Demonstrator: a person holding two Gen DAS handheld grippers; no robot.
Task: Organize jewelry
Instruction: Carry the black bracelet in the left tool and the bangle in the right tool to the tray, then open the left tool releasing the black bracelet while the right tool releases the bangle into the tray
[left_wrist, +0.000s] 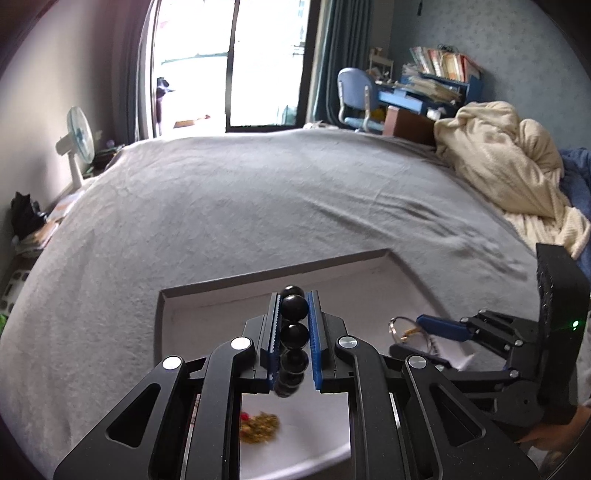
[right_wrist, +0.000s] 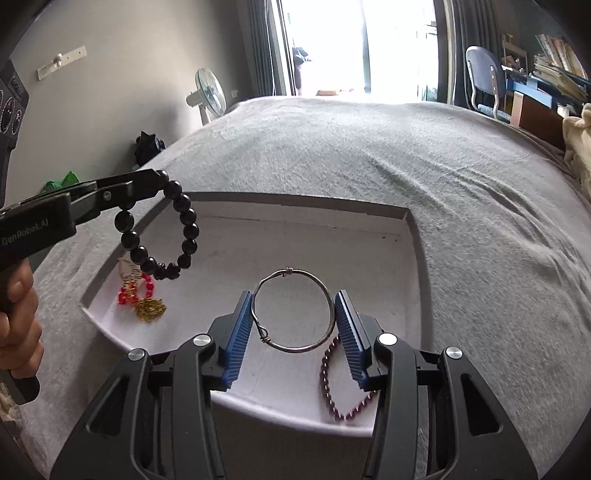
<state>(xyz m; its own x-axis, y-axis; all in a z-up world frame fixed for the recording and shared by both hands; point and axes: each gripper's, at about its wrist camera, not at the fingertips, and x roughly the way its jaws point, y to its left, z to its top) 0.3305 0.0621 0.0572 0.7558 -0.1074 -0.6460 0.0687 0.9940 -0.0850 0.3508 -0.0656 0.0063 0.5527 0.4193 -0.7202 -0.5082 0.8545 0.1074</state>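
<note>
Both grippers are busy over the white tray (right_wrist: 406, 258) on the grey bed (right_wrist: 369, 155). Our left gripper (left_wrist: 294, 306) is clamped narrow on a black bead bracelet (left_wrist: 294, 334), the beads stacked in a line between its blue pads; from the right wrist view the bracelet (right_wrist: 159, 236) hangs as a loop from that gripper (right_wrist: 159, 177), held up over the tray's left end, with its lowest beads above the red bead piece (right_wrist: 135, 291) and the gold chain (right_wrist: 149, 308) lying there.

Our right gripper (right_wrist: 293, 314) has its pads set wide on either side of a thin wire bangle (right_wrist: 293, 312). The ring seems to touch both pads, so we judge it held or about to be, but we cannot tell whether it is lifted off the tray floor. A dark red bead string (right_wrist: 328, 380) lies on the tray just under the right pad.

What the coming move turns on, we think, is the black bracelet's hang: the loop drops straight down from the left gripper, so it would land at the tray's left end, close by the red and gold pieces. The bangle sits mid-tray, well apart from that spot and plainly nearer our right hand, so the two grippers need not cross.
</note>
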